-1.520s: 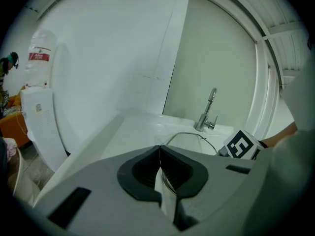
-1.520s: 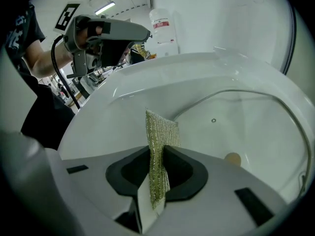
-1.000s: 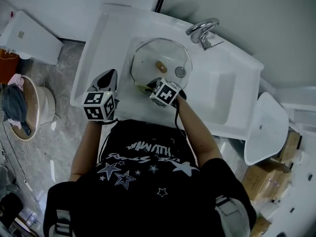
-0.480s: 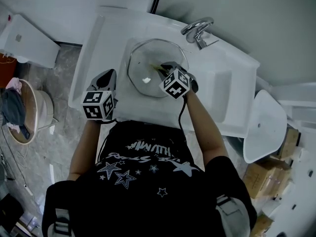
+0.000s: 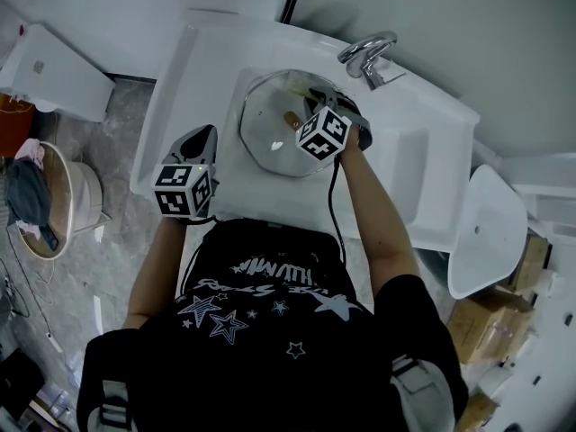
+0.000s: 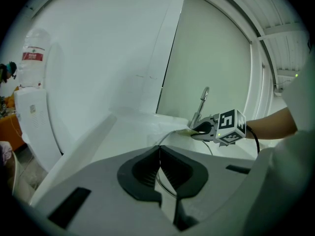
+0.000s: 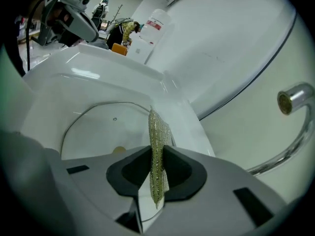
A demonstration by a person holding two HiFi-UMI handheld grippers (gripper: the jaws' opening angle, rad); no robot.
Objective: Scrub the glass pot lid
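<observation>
The round glass pot lid (image 5: 270, 129) lies in the white sink basin (image 5: 225, 174), its brown knob (image 5: 292, 118) near the middle. My right gripper (image 5: 317, 95) is over the lid's far right part, close to the faucet (image 5: 369, 52), shut on a green-gold scrub pad (image 7: 156, 151). In the right gripper view the pad stands on edge above the lid (image 7: 98, 127). My left gripper (image 5: 207, 133) rests on the sink's left ledge, apart from the lid, jaws shut with nothing between them (image 6: 159, 166). From the left gripper view the right gripper (image 6: 197, 130) shows at the faucet (image 6: 201, 107).
A white tank (image 5: 49, 66) and a round basket of clothes (image 5: 40, 196) stand on the floor at left. A white basin (image 5: 486, 232) and cardboard boxes (image 5: 517, 286) are at right. A plastic bottle (image 6: 34, 63) stands on the tank.
My right gripper has carried the pad from the lid's near edge across to its far right side by the faucet. The left gripper has stayed in place.
</observation>
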